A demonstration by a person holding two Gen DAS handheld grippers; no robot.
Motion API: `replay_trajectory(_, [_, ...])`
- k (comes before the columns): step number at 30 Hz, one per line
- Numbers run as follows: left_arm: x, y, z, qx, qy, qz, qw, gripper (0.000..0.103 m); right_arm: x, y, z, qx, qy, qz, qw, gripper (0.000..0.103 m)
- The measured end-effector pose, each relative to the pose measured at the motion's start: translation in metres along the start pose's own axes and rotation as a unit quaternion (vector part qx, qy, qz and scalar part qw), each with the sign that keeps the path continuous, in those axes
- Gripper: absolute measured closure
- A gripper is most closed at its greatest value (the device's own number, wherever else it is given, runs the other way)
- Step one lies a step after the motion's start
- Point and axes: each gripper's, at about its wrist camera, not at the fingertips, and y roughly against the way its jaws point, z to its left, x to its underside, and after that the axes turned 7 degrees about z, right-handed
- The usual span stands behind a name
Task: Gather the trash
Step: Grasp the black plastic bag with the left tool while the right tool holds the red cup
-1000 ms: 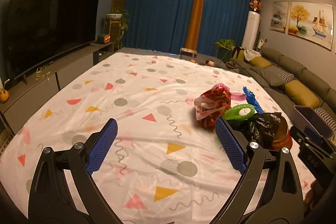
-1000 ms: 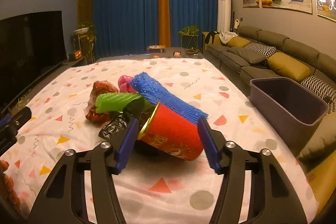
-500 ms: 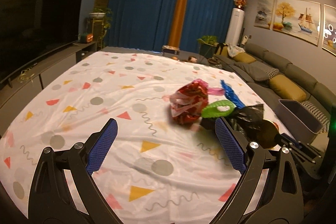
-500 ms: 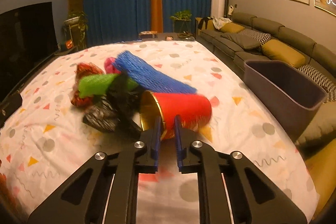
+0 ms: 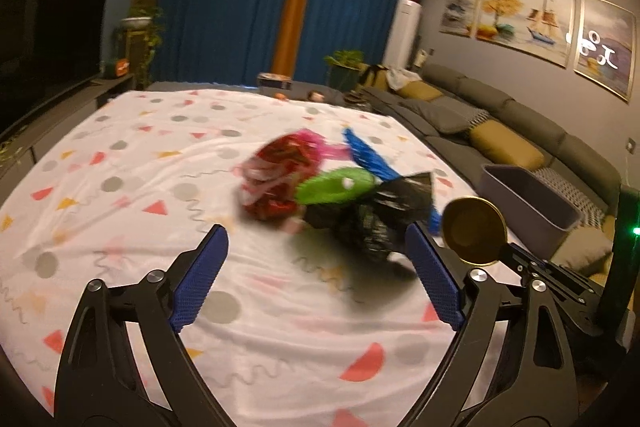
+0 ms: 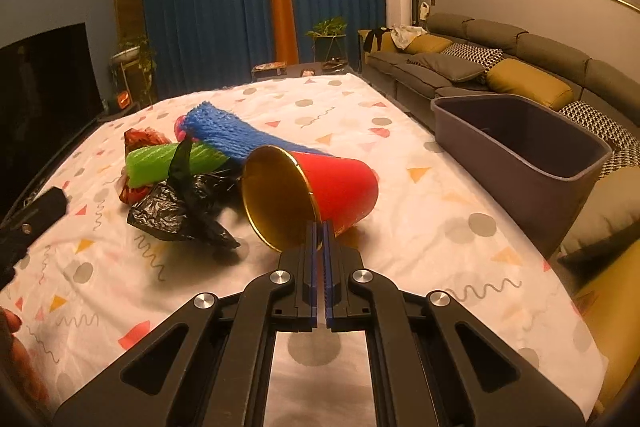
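The right gripper (image 6: 319,227) is closed down to a very narrow gap and pinches the rim of the red cup (image 6: 336,187). The cup lies tilted on its side, its golden inside facing back toward the gripper, and its lower edge sits between the two blue pads. In the left wrist view the same cup (image 5: 474,231) shows as a golden disc at the tip of the right gripper (image 5: 508,251), just to the right of the left gripper's right finger.

The left gripper (image 5: 316,275) stands wide, and its jaws have just been closing a little; nothing is between them, only the patterned sheet (image 5: 132,163) that covers the counter.

Ahead of the left gripper and a bit to its right lies the pile of trash, blurred in this view: a black plastic bag (image 5: 368,223) nearest, a green foam net (image 5: 336,185) above it, a red crumpled wrapper (image 5: 276,171) to the left, and a blue foam net (image 5: 368,157) behind. From the right gripper, the black plastic bag (image 6: 180,207) and the green foam net (image 6: 168,163) are forward and to the left, touching each other, and the blue foam net (image 6: 236,135) is behind the cup.

A grey bin (image 6: 520,151) stands to the right of the right gripper, beside the counter, in front of the sofa (image 6: 500,67).
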Motion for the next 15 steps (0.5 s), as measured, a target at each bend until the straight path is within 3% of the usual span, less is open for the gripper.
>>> replay_trajectory(6, [-0.004, -0.03, -0.018, 0.036, -0.011, 0.038, 0.9986, 0.031, 0.002, 0.008, -0.008, -0.004, -0.003, -0.011, 1.0, 0.099])
replay_trajectory(15, [-0.007, -0.071, -0.022, 0.074, 0.002, 0.093, 0.9929, 0.067, 0.005, 0.017, -0.02, -0.008, -0.006, -0.022, 1.0, 0.1])
